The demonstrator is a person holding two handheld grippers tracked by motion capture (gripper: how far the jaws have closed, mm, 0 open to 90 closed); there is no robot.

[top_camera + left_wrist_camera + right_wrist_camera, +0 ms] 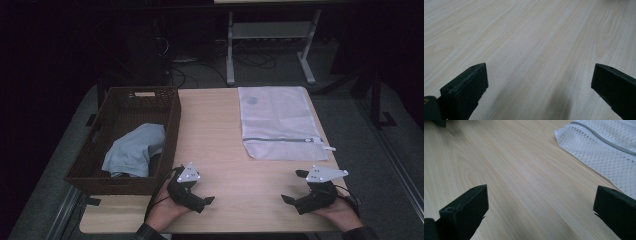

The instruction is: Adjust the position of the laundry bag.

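Both grippers rest low on the wooden table (220, 130), the left gripper (200, 192) and the right gripper (294, 187) each with jaws spread wide and empty (bare wood between them), the white mesh laundry bag (280, 122) lying flat just beyond the right one, well apart from the wicker basket (95, 170) holding a grey-blue cloth (135, 150).

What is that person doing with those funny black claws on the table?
A person sits at a wooden table holding a claw tool in each hand. The left gripper and the right gripper both rest low near the table's front edge, jaws wide open, holding nothing. On the left stands a dark woven basket with a light blue cloth lying inside. On the right lies a white mesh bag with a zipper, flat on the table. Nothing has been picked up yet.
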